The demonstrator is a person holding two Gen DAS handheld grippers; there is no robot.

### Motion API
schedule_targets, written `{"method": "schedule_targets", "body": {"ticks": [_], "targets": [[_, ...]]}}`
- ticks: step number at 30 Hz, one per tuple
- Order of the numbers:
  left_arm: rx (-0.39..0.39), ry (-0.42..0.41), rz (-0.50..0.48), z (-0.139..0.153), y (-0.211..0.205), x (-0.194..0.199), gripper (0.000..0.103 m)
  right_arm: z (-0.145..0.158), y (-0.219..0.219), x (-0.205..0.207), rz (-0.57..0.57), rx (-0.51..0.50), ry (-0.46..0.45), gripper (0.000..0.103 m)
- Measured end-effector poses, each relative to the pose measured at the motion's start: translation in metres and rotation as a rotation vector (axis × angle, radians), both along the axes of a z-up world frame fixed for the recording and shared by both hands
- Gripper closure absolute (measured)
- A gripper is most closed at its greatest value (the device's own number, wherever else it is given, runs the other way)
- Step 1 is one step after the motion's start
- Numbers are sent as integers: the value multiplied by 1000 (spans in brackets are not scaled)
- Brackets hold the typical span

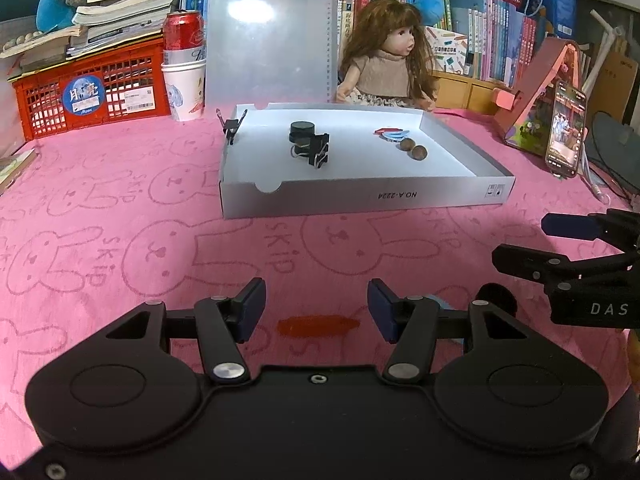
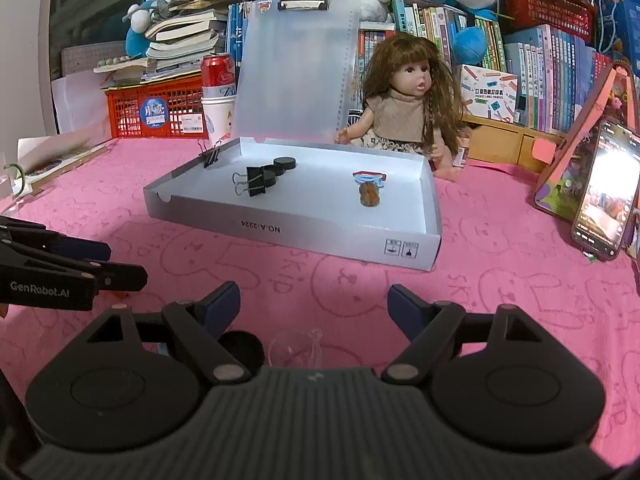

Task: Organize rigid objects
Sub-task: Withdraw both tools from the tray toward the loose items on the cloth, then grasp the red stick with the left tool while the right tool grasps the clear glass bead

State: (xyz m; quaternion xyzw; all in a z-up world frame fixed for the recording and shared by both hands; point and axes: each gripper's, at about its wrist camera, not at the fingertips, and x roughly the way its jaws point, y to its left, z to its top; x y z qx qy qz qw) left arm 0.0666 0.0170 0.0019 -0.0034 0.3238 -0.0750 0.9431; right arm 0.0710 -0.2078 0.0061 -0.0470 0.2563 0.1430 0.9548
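A: Starting with the containers, a shallow white box (image 1: pixel 360 196) is seen on the pink cloth (image 1: pixel 120 216), its clear lid (image 1: pixel 268 36) stood upright behind it. Inside, a binder clip (image 2: pixel 256 181) and black discs (image 2: pixel 285 164) are grouped at the left, two brown balls (image 1: pixel 414 148) and a red-and-blue item (image 1: pixel 392 133) at the right. Another clip (image 2: pixel 211 156) is fastened to the far left wall.

B: And behind the box?

A: A red can (image 1: pixel 183 32) is set in a paper cup (image 1: pixel 184 88), beside a red crate (image 1: pixel 92 96) loaded with books. A doll (image 2: pixel 404 108) is seated at the back.

B: What is hard to make out?

A: An orange thing (image 1: pixel 318 325) on the cloth between the left gripper (image 1: pixel 316 310) fingers cannot be identified. A clear round piece (image 2: pixel 294 350) and a black disc (image 2: pixel 242 350) are partly hidden by the right gripper (image 2: pixel 314 306) body. A blue item by the left tool is mostly covered.

B: Any writing?

A: "NO.A-2224" is printed upside down on the box front; "SKIP" is repeated on the cloth; "GenRobot.AI" is read on the left gripper.

B: The tools?

A: Both are held with fingers apart, the right wider; nothing is clamped.
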Motion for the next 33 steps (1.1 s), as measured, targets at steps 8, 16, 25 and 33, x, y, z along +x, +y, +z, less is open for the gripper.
{"method": "schedule_targets", "body": {"ticks": [8,16,25,33], "targets": [[-1,1,12,-5,4,-9,48,-6,-4,-8,3,1,3,15],[24,-18,0,-7,2,-24,48,-11,-6,-15,27,2,15,15],[38,-36,-3,-9,-1,-25,51,-15,-2,-16,54,-11,22,20],[46,-46,-6,-10,-3,-27,61,-17,-3,-14,77,6,38,54]]}}
